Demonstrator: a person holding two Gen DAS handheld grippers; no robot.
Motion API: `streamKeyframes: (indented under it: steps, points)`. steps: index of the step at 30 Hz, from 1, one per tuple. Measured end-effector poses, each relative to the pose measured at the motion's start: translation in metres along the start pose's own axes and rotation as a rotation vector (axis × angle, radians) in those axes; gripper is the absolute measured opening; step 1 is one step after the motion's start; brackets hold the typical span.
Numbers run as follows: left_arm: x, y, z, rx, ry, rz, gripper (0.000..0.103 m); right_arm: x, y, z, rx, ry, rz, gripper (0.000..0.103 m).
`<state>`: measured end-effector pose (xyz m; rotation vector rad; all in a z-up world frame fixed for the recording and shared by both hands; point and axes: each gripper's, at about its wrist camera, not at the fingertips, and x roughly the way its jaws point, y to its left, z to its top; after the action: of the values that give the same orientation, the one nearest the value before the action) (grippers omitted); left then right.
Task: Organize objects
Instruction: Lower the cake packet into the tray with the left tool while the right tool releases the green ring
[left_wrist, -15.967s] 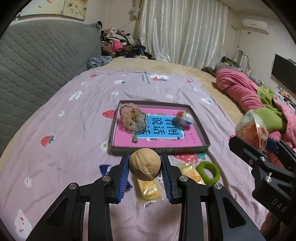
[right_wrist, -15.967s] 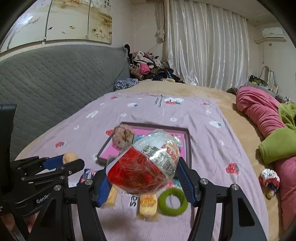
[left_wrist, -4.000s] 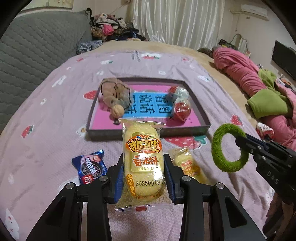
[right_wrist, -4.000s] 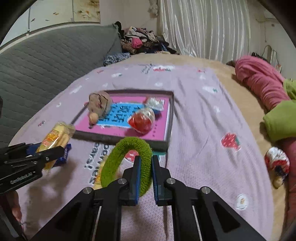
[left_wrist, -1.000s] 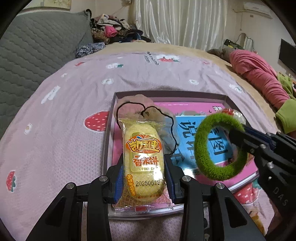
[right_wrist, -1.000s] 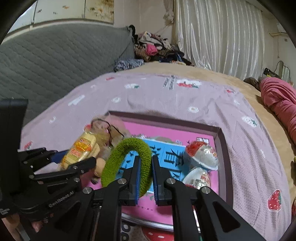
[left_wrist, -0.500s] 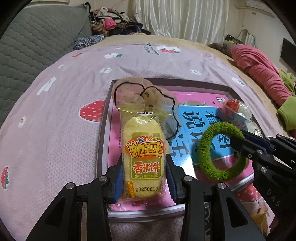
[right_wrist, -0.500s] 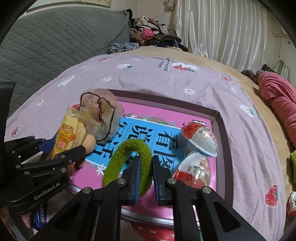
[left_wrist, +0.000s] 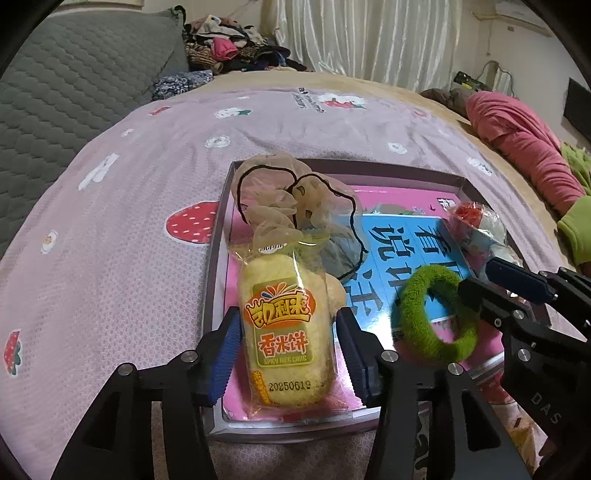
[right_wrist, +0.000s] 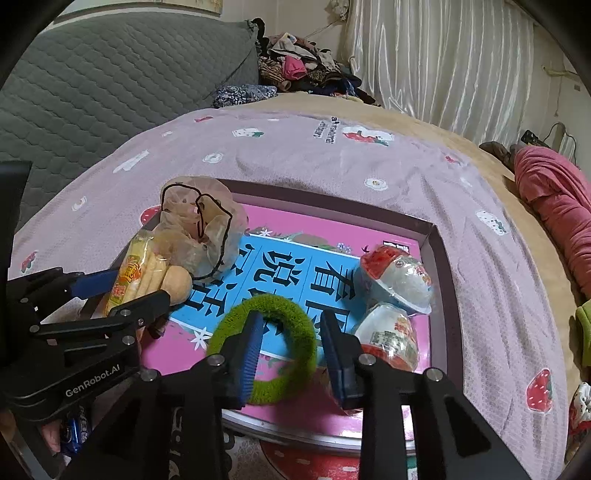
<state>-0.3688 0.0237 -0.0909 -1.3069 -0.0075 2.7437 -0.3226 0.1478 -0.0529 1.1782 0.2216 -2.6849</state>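
A shallow tray with a dark rim and a pink and blue printed bottom lies on the bed. A yellow rice-cake packet rests in its near left corner, between the opening jaws of my left gripper; the pads stand clear of it. A fuzzy green ring lies on the tray bottom. My right gripper is opening, one finger through the ring's hole, the band loose between the pads.
The tray also holds a beige mesh scrunchie, a walnut and two wrapped egg toys. A blue biscuit packet lies near the tray. A pink blanket is at the right, a grey headboard at the left.
Both pairs of jaws have spread. The rice-cake packet has slid down out of the left grip onto the tray. The green ring has dropped from the right grip onto the tray.
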Motion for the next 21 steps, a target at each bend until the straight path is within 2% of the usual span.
streamKeyframes:
  steps: [4,8,10,15,20,21]
  points:
    - [-0.005,0.000,0.001,-0.002,-0.013,-0.006,0.061,-0.003,-0.001,0.000,0.001,-0.010,-0.002,0.035]
    - [-0.012,0.002,0.003,-0.012,-0.035,0.004,0.065,-0.011,-0.002,0.002,0.008,-0.036,-0.007,0.049]
    - [-0.016,0.003,0.004,-0.013,-0.041,0.011,0.076,-0.015,-0.003,0.004,0.014,-0.050,-0.012,0.054]
    - [-0.029,0.005,0.006,-0.026,-0.060,0.001,0.077,-0.031,-0.004,0.007,0.028,-0.098,-0.028,0.068]
    - [-0.047,0.007,0.009,-0.037,-0.091,0.008,0.078,-0.051,-0.004,0.011,0.039,-0.160,-0.049,0.076]
    - [-0.050,0.007,0.009,-0.037,-0.098,0.017,0.082,-0.056,-0.004,0.011,0.041,-0.174,-0.056,0.079]
